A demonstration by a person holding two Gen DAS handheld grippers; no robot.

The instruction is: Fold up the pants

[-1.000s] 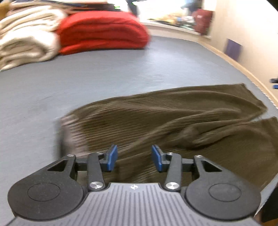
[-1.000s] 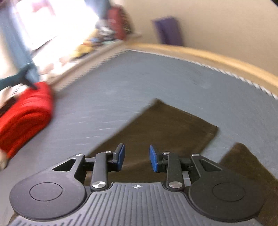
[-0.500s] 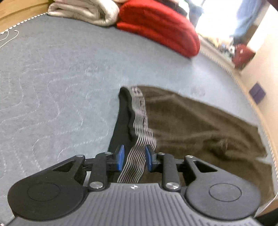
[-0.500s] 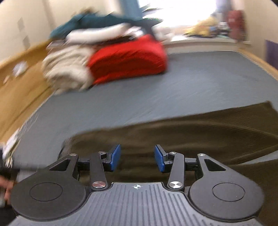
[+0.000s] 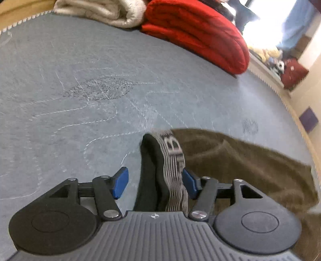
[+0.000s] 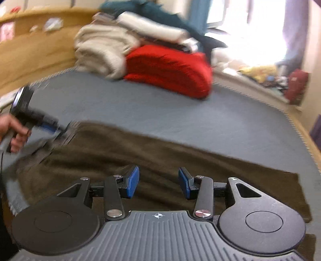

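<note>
Brown ribbed pants [image 5: 250, 164] lie flat on the grey-blue mattress [image 5: 80, 100]. Their striped elastic waistband [image 5: 172, 152] stands up in a fold between the jaws of my left gripper [image 5: 154, 182]. Those jaws are opening: the left pad is clear of the cloth and the right pad sits against it. In the right wrist view the pants [image 6: 180, 152] stretch across the bed. My right gripper [image 6: 158, 181] hovers over their near edge, open, with nothing between its pads. The left gripper [image 6: 46, 125], held by a hand [image 6: 12, 130], shows at the waistband end.
A red folded blanket [image 5: 200, 34] and a cream one [image 5: 104, 12] lie at the far end of the mattress, with more folded laundry [image 6: 150, 26] stacked behind. A wooden bed frame [image 6: 40, 50] borders the mattress. A cluttered windowsill [image 6: 260, 74] is at the far right.
The left gripper came to the waistband, closed on it, and its jaws have now spread apart. The right wrist view swung from the leg ends to the middle of the pants.
</note>
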